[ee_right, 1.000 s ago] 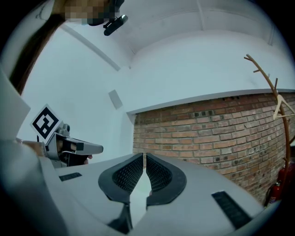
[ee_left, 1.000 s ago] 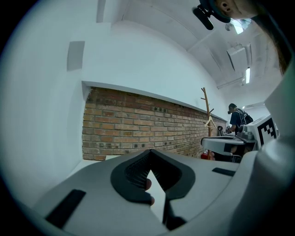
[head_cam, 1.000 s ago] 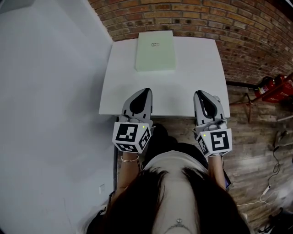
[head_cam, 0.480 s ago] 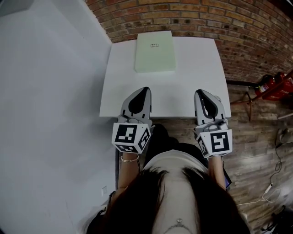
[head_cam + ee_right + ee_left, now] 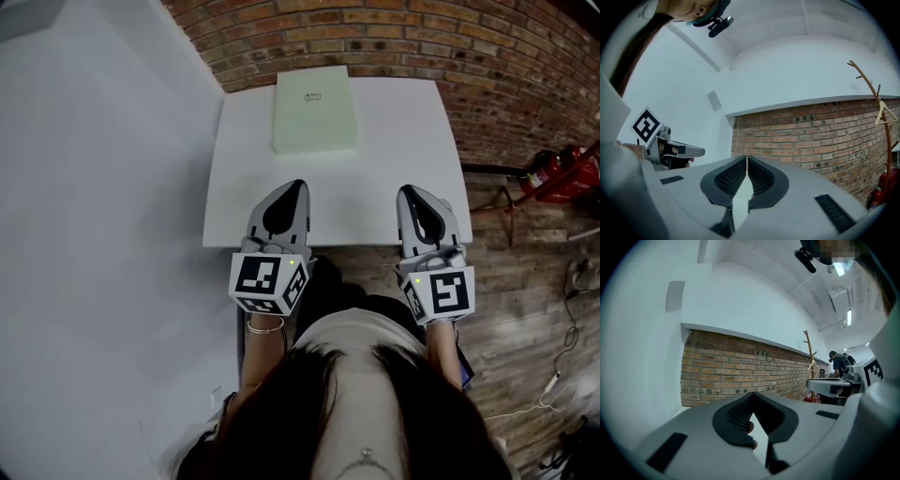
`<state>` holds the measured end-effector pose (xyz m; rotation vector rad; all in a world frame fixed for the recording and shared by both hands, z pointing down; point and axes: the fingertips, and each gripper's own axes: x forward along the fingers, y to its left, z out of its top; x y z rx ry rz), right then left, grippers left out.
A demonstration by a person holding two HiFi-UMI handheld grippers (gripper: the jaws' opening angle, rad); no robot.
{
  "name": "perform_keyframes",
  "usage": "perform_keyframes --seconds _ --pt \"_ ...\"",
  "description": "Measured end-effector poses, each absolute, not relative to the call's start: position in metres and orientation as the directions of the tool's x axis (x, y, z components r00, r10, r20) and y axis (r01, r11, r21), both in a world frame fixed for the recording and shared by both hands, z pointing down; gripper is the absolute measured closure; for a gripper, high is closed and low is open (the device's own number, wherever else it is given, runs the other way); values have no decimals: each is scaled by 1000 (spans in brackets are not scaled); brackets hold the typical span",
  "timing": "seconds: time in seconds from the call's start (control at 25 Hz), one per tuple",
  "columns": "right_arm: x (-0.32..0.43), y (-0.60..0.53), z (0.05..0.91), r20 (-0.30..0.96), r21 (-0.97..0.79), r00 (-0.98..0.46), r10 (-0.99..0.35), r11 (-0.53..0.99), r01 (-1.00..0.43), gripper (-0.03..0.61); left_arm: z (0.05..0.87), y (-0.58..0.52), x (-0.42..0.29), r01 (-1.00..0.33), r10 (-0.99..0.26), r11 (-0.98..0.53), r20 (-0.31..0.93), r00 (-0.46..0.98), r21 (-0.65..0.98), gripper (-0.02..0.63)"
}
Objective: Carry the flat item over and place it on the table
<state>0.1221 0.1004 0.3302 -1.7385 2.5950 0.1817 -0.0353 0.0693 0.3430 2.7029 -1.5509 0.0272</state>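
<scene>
A flat pale green box (image 5: pixel 315 111) lies on the white table (image 5: pixel 394 169) at its far edge, close to the brick wall. My left gripper (image 5: pixel 296 186) hangs over the table's near edge, shut, with nothing between its tips. My right gripper (image 5: pixel 407 192) hovers level with it at the near right, also shut and empty. Both stand well short of the box. In the left gripper view the left gripper (image 5: pixel 752 399) points up at the wall, and in the right gripper view the right gripper (image 5: pixel 747 161) does too; the box is hidden in both.
A brick wall (image 5: pixel 394 37) runs behind the table and a white wall (image 5: pixel 103 187) closes the left side. Red equipment (image 5: pixel 562 178) stands on the wooden floor (image 5: pixel 534 281) to the right. A wooden coat stand (image 5: pixel 876 108) is at the wall. A person (image 5: pixel 840 364) stands far off.
The view has shifted slightly, so the table and box sit a little further left. Both grippers keep their places and stay shut.
</scene>
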Motion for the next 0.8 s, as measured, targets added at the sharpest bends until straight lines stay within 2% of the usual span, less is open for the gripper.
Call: perform_keyframes --seconds 0.8 --pt "139 89 341 -48 79 -331 -943 327 -942 532 353 65 -24 -855 -854 -519 39 519 6 603"
